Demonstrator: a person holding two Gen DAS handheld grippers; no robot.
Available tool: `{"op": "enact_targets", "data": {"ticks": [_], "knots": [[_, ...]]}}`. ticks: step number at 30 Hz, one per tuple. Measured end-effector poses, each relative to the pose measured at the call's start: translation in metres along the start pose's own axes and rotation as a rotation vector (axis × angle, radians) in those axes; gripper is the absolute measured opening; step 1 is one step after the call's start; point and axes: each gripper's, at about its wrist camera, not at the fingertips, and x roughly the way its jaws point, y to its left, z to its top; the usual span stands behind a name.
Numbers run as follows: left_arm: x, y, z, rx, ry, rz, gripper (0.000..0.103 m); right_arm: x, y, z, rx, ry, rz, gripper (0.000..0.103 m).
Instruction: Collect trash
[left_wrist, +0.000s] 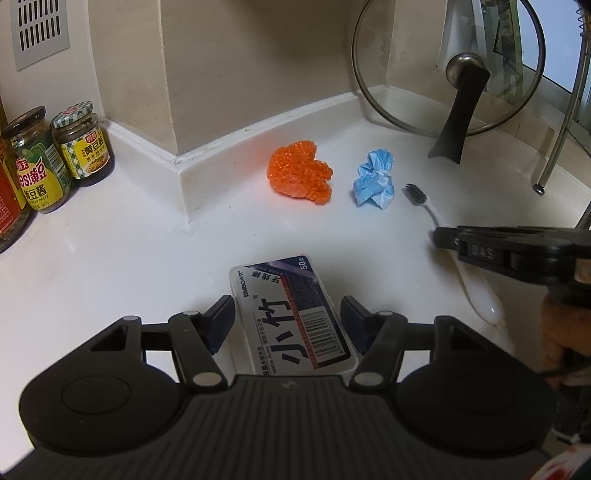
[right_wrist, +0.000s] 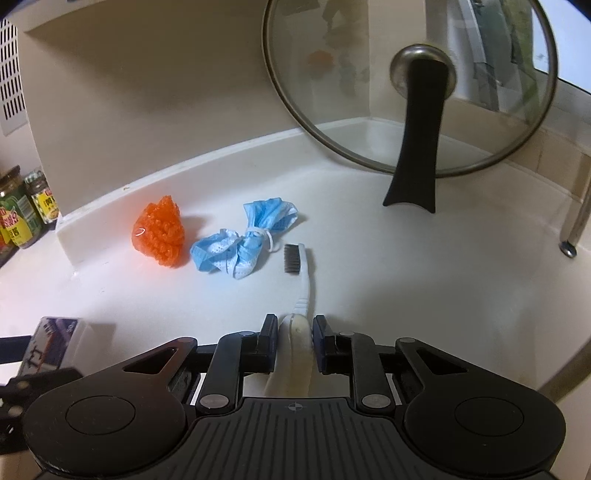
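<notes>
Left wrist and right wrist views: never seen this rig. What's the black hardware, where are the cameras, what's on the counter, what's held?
There is no robot. A person carries a two-finger gripper in each hand, each with a fisheye camera looking along its fingers. The black hardware at the bottom of each picture is that gripper. In the left wrist view, the left gripper appears to have its jaws closed on a dental floss box. In the right wrist view, the right gripper clamps the toothbrush by its handle. An orange mesh ball and a crumpled blue face mask also lie on the white counter. A glass pot lid leans at the back.
</notes>
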Motion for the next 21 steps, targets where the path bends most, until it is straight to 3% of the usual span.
{"op": "enact_targets", "data": {"ticks": [9,21], "knots": [[-0.003,-0.005,-0.003,0.029,0.006,-0.058,0.059,-0.021,-0.004,-0.009,0.029,-0.013,0.024,0.021],[0.000,-0.015,-0.007,0.008,0.002,-0.001,0.059,-0.037,-0.007,-0.012,0.020,-0.027,0.020,0.021]]}}
